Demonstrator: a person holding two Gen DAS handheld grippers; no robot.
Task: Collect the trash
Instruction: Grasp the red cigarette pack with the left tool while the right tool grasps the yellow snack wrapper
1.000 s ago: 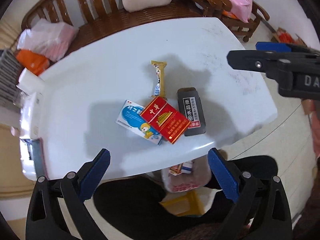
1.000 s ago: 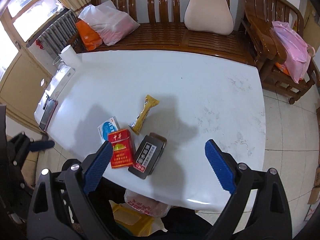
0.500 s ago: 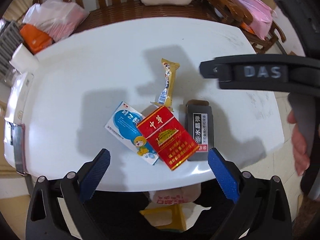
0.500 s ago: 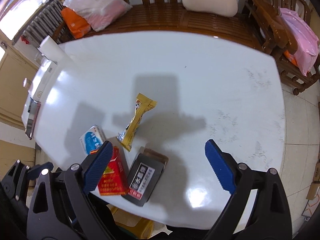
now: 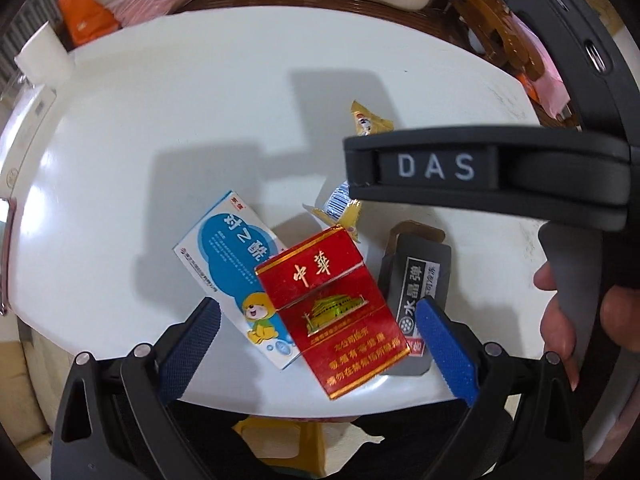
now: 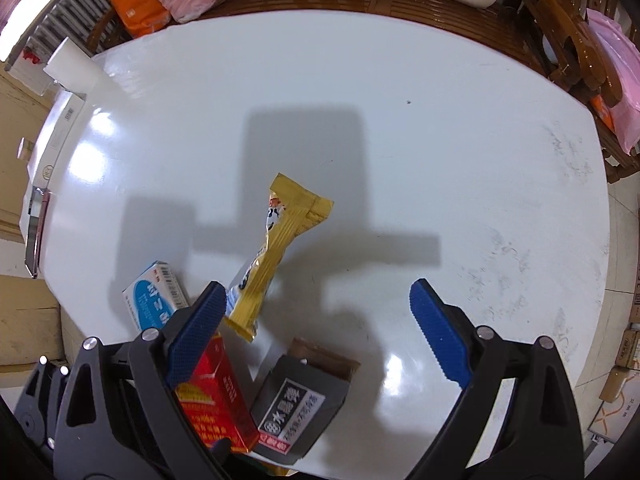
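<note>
Left wrist view: left gripper (image 5: 316, 334) wide open, holding nothing, red cigarette pack (image 5: 334, 312) between fingers on white bench (image 5: 160, 120). Right gripper (image 6: 316, 320) wide open, empty, yellow wrapper (image 6: 276, 248) just ahead.

One red cigarette pack (image 5: 334, 312); one grey box (image 5: 416, 300); one blue-and-white box (image 5: 232, 264); one yellow wrapper (image 6: 280, 248); two tools.

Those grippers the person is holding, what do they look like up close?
Each gripper is a black plastic frame with silver rivets and two fingers faced with textured blue pads. The left gripper and right gripper look alike. The right one's body bears white letters "DAS" and a small green light.
</note>
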